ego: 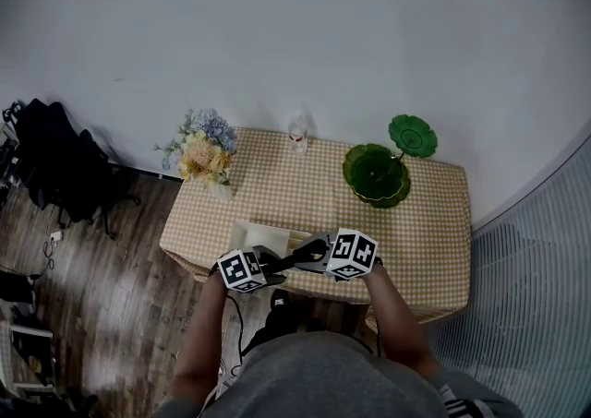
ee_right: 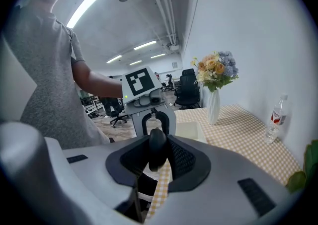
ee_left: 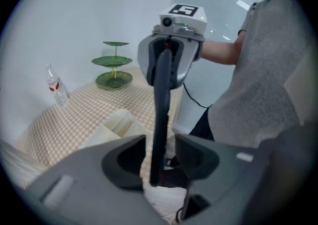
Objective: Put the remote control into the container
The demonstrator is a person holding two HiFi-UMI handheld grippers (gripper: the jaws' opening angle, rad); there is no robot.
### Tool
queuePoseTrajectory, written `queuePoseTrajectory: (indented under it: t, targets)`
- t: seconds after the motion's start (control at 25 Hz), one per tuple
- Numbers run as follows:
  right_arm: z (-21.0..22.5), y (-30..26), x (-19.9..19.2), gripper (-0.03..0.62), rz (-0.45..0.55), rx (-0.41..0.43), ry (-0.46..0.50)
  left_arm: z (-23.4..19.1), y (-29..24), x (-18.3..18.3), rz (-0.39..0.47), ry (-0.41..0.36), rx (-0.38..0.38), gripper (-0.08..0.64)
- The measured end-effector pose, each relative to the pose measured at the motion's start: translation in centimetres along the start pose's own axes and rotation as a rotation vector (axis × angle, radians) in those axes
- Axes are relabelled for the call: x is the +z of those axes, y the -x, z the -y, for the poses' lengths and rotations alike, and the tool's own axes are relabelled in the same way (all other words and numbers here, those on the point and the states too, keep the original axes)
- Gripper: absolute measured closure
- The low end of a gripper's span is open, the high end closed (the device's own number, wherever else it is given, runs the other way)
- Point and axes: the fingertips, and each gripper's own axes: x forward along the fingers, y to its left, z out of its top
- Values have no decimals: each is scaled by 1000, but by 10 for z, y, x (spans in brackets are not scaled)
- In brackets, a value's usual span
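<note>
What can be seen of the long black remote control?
The long, slim black remote control, plastic-looking, hangs in the air between the two grippers. The right gripper clamps one end; the other end lies between the left gripper's open jaws, untouched. It is near the cream rectangular container, not in it.

A plain pale wall (ego: pixel 277 29) is standing behind the counter (ego: pixel 434 222), which is wearing a beige checked cloth. Dark wood-plank floor (ego: pixel 102 315) is stretching away on the left and catching patches of glare. A black office chair (ego: pixel 65 162) is sitting by the wall there. A ribbed translucent partition (ego: pixel 526 315) is running along the right. In the right gripper view, long tube lights (ee_right: pixel 85 5) are glowing on a grey ceiling (ee_right: pixel 124 25), and more black chairs (ee_right: pixel 188 87) are standing in the office beyond.
</note>
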Motion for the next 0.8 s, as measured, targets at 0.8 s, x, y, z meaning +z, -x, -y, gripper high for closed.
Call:
queuePoseTrajectory:
  t: [0.8]
  targets:
    - [27, 21, -10, 488, 39, -63, -86, -18, 20, -42, 68, 97, 117, 482]
